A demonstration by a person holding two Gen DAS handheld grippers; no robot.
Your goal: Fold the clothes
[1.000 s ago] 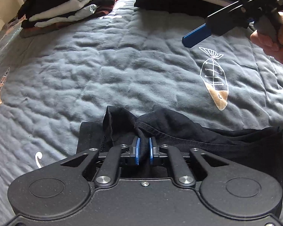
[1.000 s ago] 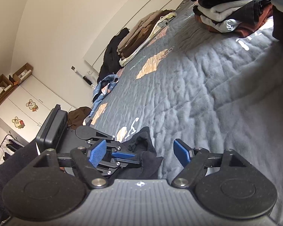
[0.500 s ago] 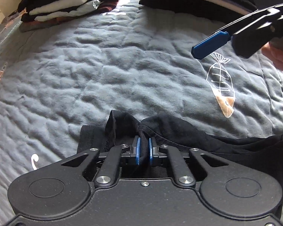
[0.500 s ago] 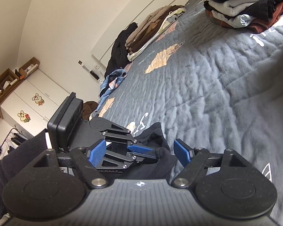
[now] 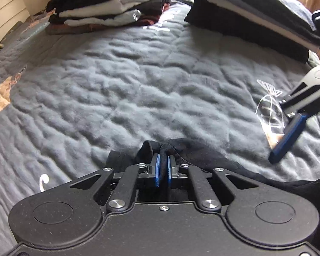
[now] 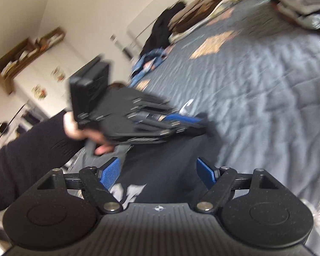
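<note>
Left wrist view. Left tool [image 5: 163, 160] narrow, clamped on a bunched fold of a black garment [image 5: 202, 155], maybe near its collar or hem; cannot tell which. Rest of the garment spread to the right of the tool and under its body, lying on the grey quilted bed [image 5: 138, 85]. Right tool [image 5: 288, 136] at the far right, only one blue finger visible, pointing down just above the quilt and close to the garment edge. Two stacks of folded clothes [image 5: 104, 10] far ahead.

Judged as thin, soft and light cloth: no stiffness, sags and bunches, slides easily over the quilt. Best taken at an edge or corner, with the second hold well apart from the first so the cloth can be stretched flat.

Compared with one second ago: same pinch on the same fold; right tool now lower and much nearer the garment, before high in the upper right corner.

Right wrist view, blurred. Right tool wide, nothing pressed between the pads, dark cloth seen below and ahead of them. Left tool ahead and to the left, carried by a hand [image 6: 83, 132] in a dark sleeve. Compared with before: left tool closer and larger, garment now directly under the open pads.
</note>
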